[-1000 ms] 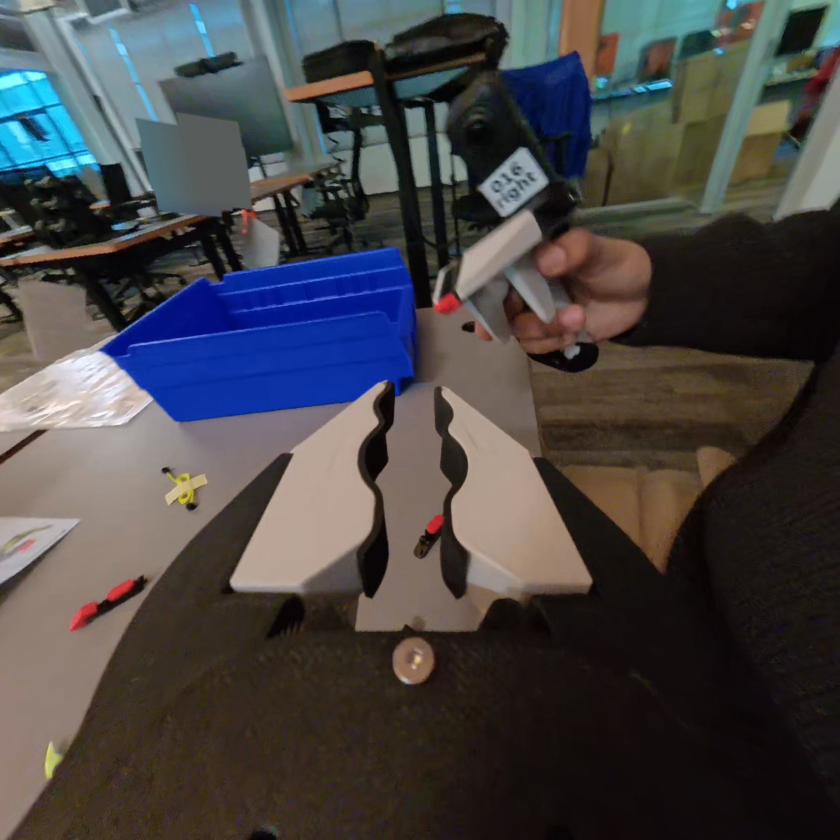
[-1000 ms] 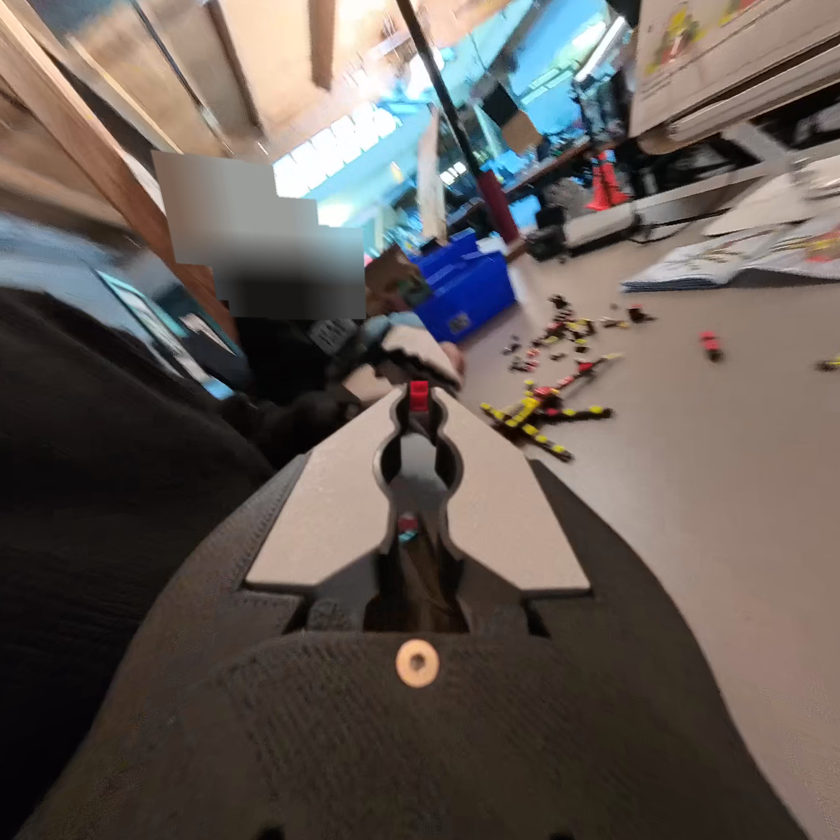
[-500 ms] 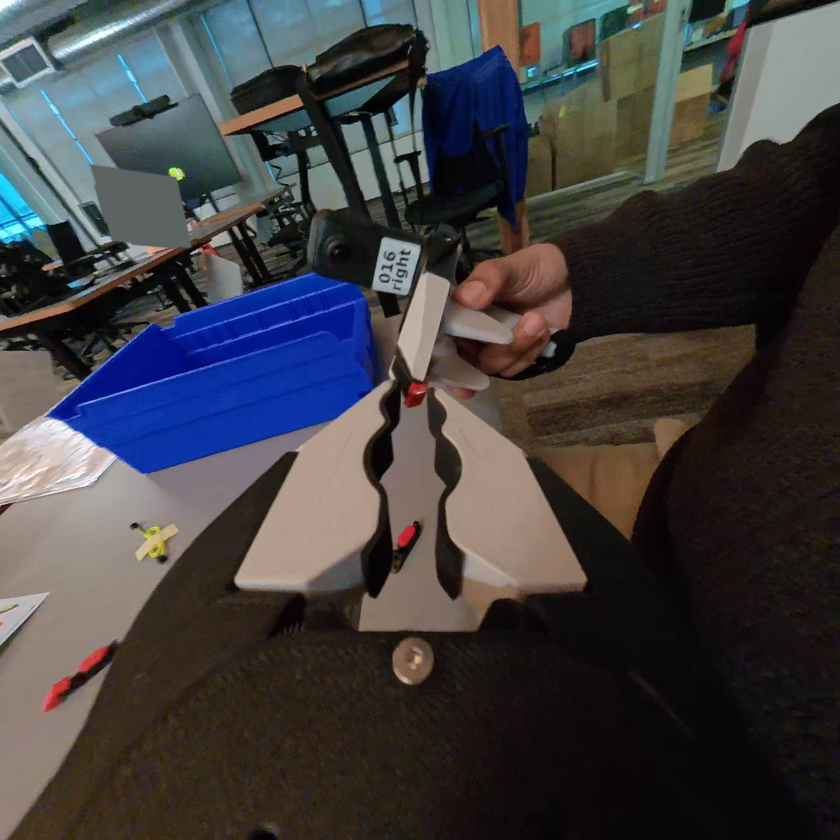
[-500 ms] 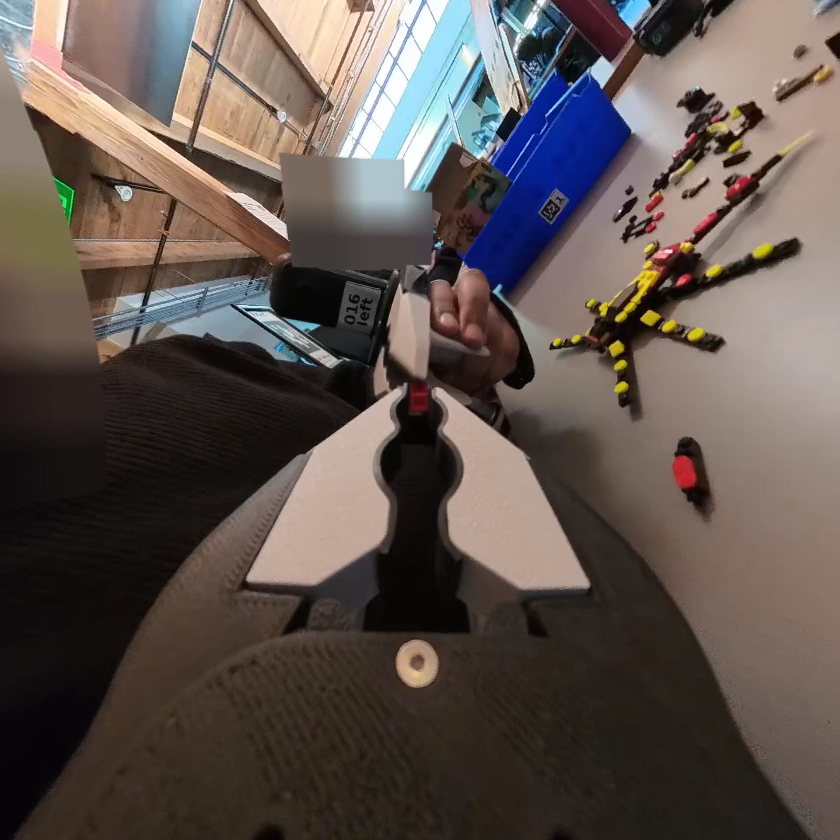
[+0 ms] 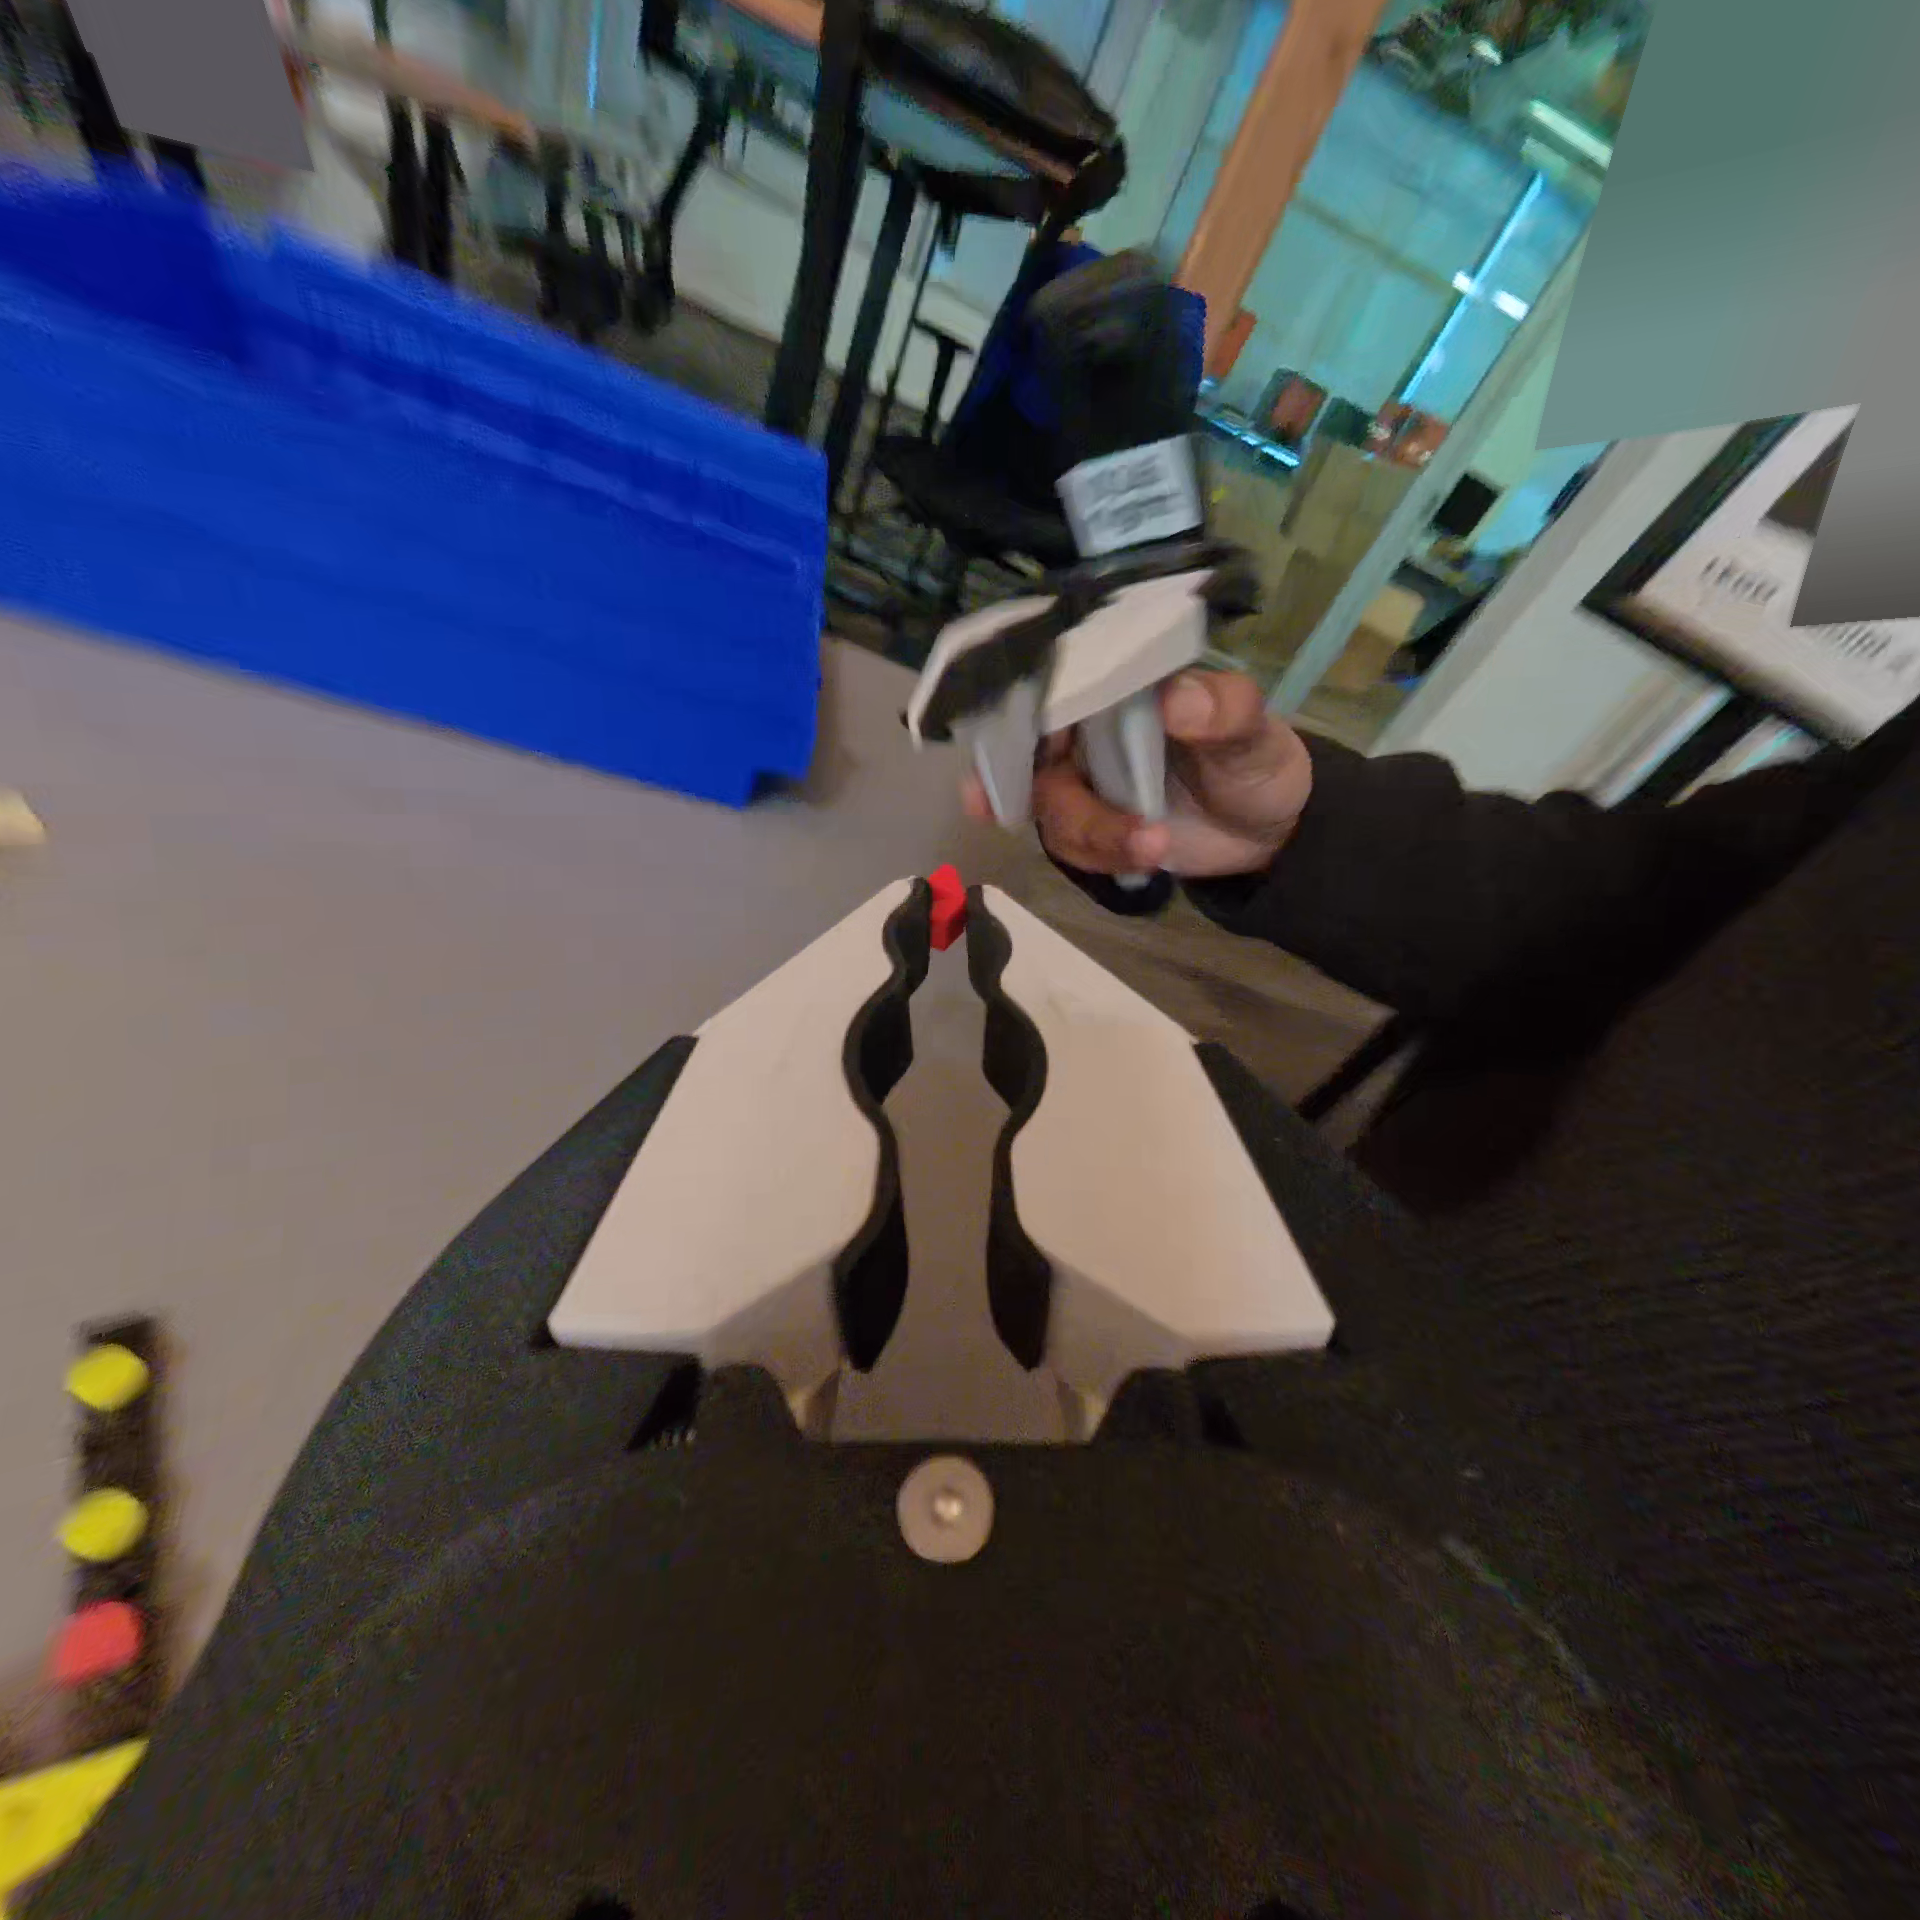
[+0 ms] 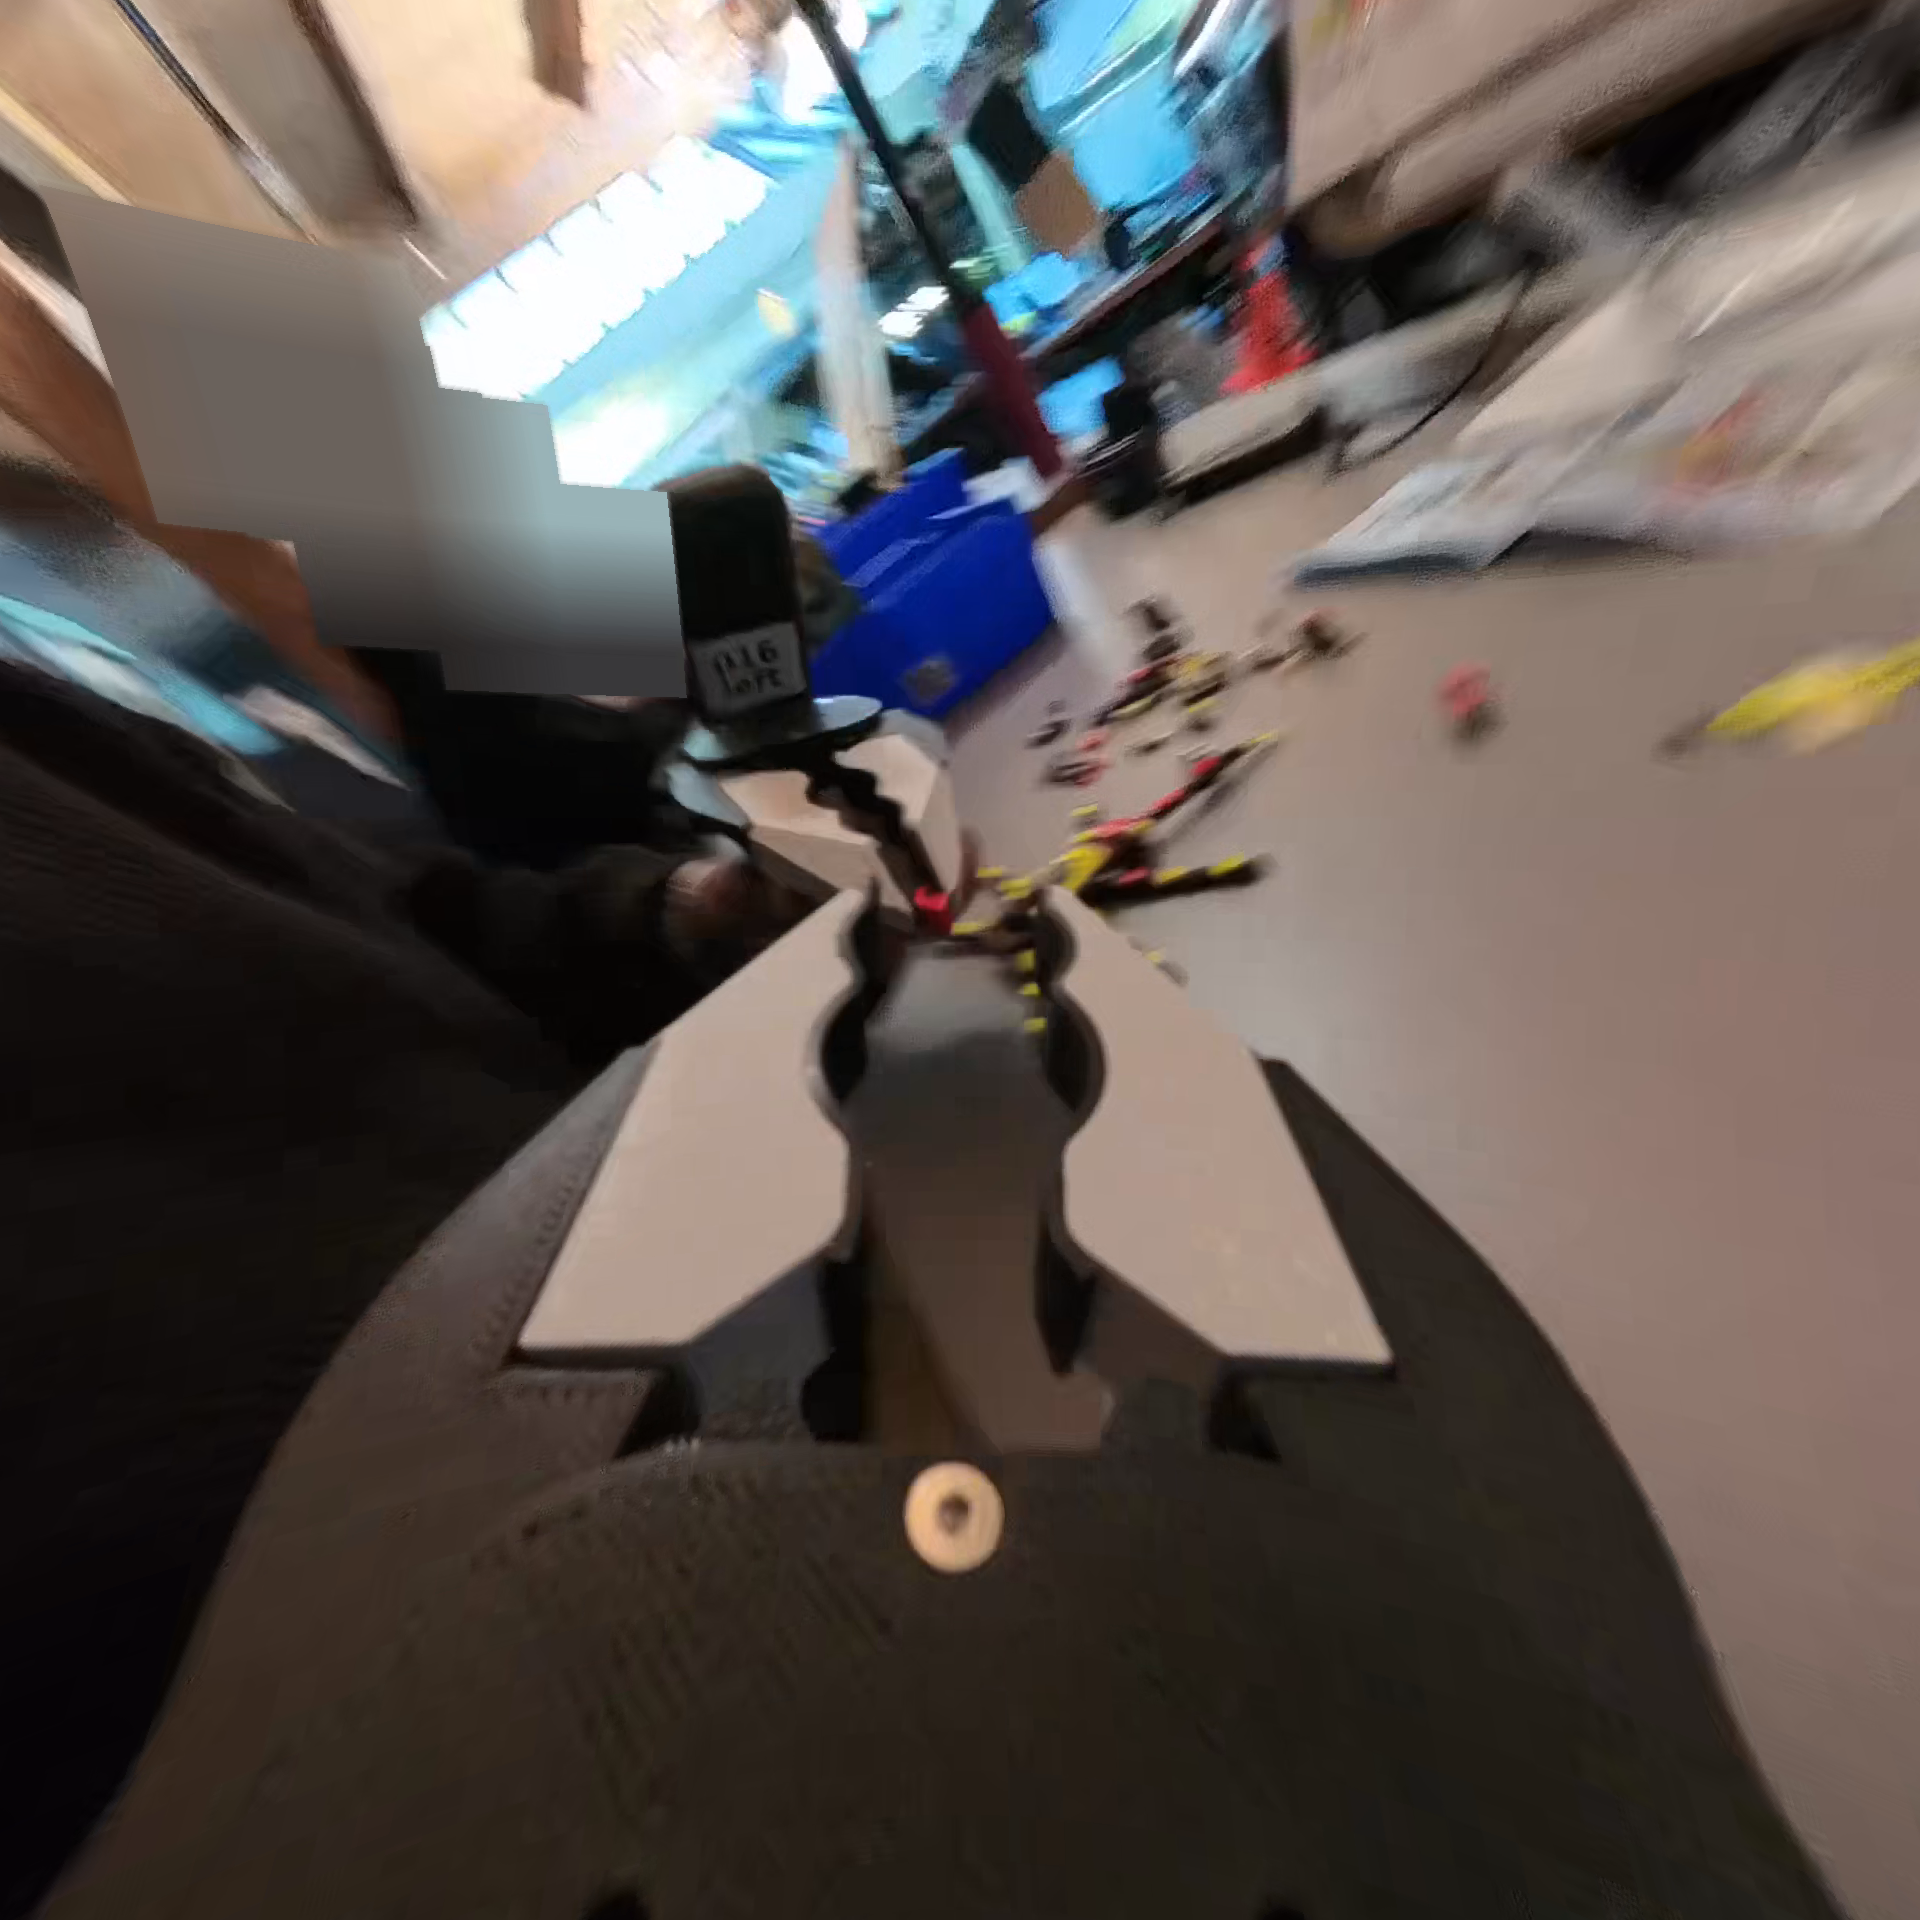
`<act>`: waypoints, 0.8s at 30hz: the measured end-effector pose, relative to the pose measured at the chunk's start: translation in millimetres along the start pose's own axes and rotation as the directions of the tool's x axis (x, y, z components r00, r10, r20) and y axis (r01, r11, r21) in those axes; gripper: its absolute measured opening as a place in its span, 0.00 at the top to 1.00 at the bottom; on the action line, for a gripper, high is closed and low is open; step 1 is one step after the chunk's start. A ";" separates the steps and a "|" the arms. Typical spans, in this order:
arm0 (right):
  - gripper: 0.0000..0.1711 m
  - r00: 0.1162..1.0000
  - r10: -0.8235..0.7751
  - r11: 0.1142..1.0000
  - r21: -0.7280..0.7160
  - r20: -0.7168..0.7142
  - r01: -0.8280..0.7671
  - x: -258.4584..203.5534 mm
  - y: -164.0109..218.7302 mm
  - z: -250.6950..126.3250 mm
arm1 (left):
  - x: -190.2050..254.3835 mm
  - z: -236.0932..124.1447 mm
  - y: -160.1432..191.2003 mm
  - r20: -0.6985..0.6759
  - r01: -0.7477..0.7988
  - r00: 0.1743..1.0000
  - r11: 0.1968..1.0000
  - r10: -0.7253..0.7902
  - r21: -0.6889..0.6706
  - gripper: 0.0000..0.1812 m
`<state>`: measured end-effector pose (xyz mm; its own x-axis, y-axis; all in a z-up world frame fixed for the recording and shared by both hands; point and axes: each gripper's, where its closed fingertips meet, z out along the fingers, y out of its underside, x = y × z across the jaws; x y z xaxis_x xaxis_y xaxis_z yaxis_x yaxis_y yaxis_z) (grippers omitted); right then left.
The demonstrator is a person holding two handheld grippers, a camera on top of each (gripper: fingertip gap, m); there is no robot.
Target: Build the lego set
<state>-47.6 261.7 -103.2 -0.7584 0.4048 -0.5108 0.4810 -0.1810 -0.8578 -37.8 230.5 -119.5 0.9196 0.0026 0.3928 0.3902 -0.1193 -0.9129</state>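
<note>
My left gripper (image 5: pixel 943 896) is shut on a small red lego piece (image 5: pixel 945 921), pinched at its very fingertips above the grey table (image 5: pixel 364 935). My right gripper (image 6: pixel 961 920) is open and empty. In the left wrist view the right gripper (image 5: pixel 961 743) is held in a hand just beyond and to the right of the red piece, apart from it. In the right wrist view the left gripper (image 6: pixel 923 881) points down with the red piece (image 6: pixel 932 906) at its tips. A partly built black, yellow and red model (image 6: pixel 1132 883) lies on the table behind.
A blue bin (image 5: pixel 416 540) stands at the back of the table. Several loose pieces (image 6: pixel 1174 675) and instruction booklets (image 6: pixel 1455 520) lie farther off. A black strip with yellow and red studs (image 5: pixel 104 1507) lies at the near left. A dark sleeve (image 5: pixel 1558 935) fills the right.
The red piece has passed from my right gripper to my left. The left closed on it, the right opened and drew back. Both views are motion-blurred.
</note>
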 end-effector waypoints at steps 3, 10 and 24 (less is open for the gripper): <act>0.79 0.783 -0.588 0.808 -0.195 -0.205 0.556 5.5 5.1 0.2 | -12.0 2.1 16.7 -0.082 0.360 0.927 0.930 -0.366 -0.077 0.99; 0.92 0.230 -0.971 0.230 -0.475 -0.061 0.849 -3.1 52.4 29.5 | -11.7 5.5 33.1 -0.114 0.567 0.804 0.810 -0.584 -0.152 0.99; 0.96 0.314 -0.948 0.248 -0.516 0.044 0.820 -4.9 76.1 30.3 | 8.6 6.9 46.4 -0.122 0.486 0.842 0.837 -0.526 -0.252 0.99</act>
<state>-20.7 218.8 -167.7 -0.7139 0.2594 0.6504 -0.2760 0.7494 -0.6019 -11.5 231.8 -159.2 0.5637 -0.0561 0.8240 0.7622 -0.3489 -0.5452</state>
